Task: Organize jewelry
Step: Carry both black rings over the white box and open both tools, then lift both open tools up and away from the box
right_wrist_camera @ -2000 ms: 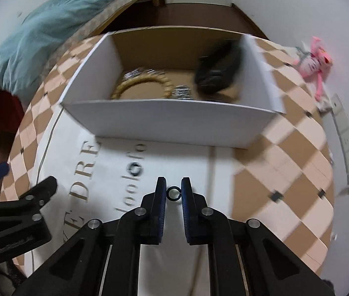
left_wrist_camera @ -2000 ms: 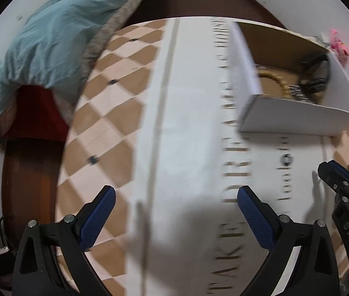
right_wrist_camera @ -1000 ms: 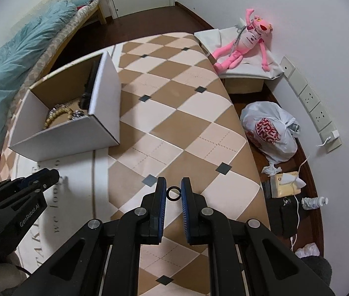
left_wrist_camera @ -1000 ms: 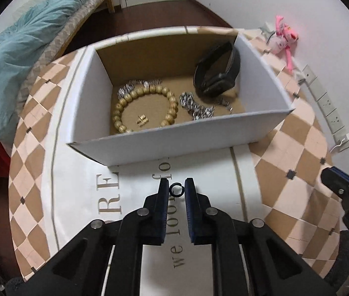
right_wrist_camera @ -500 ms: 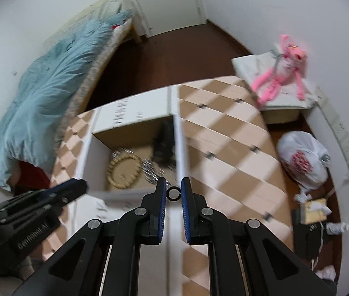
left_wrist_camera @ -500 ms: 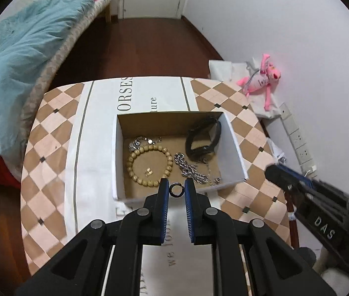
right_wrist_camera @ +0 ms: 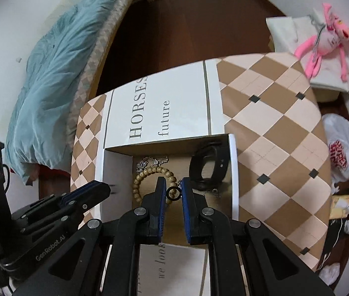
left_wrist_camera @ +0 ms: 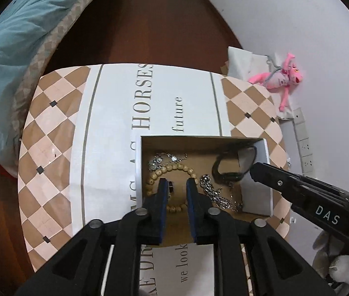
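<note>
Above the open box (right_wrist_camera: 232, 162), the right gripper (right_wrist_camera: 173, 193) is pinching a small black ring (right_wrist_camera: 173, 194); at its 9 o'clock, the left gripper (left_wrist_camera: 176, 189) is hanging parted, holding nothing, over the bead bracelet (left_wrist_camera: 174, 167).

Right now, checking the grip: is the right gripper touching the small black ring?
Touching. The right wrist view shows the right gripper pinching the small black ring.

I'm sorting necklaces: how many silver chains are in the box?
2. One silver chain lies behind the beaded bracelet; the other between bracelet and black band. Fingers may hide more.
</note>
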The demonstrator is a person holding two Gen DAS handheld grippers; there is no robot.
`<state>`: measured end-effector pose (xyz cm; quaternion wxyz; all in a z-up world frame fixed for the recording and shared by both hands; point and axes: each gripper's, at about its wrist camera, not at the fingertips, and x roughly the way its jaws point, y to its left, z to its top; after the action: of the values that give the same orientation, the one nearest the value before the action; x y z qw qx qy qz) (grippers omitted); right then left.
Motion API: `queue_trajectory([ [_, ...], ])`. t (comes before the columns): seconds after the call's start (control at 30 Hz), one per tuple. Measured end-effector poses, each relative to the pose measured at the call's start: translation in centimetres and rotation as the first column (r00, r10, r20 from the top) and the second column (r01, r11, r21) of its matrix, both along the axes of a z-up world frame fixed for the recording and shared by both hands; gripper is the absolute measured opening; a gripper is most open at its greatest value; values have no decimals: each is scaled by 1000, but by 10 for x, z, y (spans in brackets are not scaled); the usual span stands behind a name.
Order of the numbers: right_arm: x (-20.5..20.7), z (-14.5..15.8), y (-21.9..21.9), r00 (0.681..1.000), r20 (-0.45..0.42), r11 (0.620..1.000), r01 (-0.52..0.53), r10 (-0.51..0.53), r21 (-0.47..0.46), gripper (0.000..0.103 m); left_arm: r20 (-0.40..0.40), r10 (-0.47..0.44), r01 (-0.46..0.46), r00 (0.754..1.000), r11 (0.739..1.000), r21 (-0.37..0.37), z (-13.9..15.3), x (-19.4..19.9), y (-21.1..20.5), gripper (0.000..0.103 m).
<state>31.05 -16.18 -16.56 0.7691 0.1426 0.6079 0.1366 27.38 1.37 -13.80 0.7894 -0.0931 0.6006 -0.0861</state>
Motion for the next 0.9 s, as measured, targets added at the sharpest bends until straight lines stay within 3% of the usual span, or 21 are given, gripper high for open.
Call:
queue_trajectory([
  [0.03, 4, -1, 1, 1000, -6, 1000, -1, 0, -10, 15, 4, 5, -5, 1000, 1000, 5, 2, 2, 1, 24],
  [0.07, 6, 0, 0, 1000, -7, 1000, 4, -4, -16, 23, 9, 10, -11, 1000, 1000, 11, 3, 3, 2, 40],
  [0.13, 9, 1, -1, 1000, -2, 1000, 12, -12, -13, 35, 29, 20, -21, 999, 1000, 15, 8, 4, 5, 59],
  [0.3, 10, 9, -10, 999, 22, 999, 34, -33, -23, 37, 58, 54, -57, 997, 997, 57, 17, 2, 16, 67],
  [0.37, 7, 12, -13, 998, 36, 998, 43, -42, -38, 37, 72, 66, -72, 995, 994, 82, 19, -1, 20, 84],
  [0.43, 2, 14, -17, 997, 52, 997, 51, -48, -56, 37, 88, 74, -84, 993, 990, 114, 20, -6, 23, 90],
  [0.53, -8, 19, -19, 994, 97, 989, 59, -46, -137, 43, 111, 88, -105, 990, 982, 155, 19, -16, 27, 93],
  [0.63, -18, 20, -18, 992, 125, 976, 59, -34, -208, 62, 132, 97, -121, 986, 975, 187, 14, -28, 27, 100],
  [0.7, -27, 19, -16, 989, 143, 959, 61, -22, -278, 84, 146, 97, -127, 984, 969, 213, 10, -35, 25, 101],
  [0.77, -36, 16, -11, 988, 152, 940, 56, -4, -337, 96, 154, 99, -133, 983, 963, 234, 5, -41, 22, 101],
  [0.9, -54, 9, -5, 988, 155, 909, 49, 18, -414, 98, 165, 98, -138, 981, 959, 249, 2, -52, 17, 101],
])
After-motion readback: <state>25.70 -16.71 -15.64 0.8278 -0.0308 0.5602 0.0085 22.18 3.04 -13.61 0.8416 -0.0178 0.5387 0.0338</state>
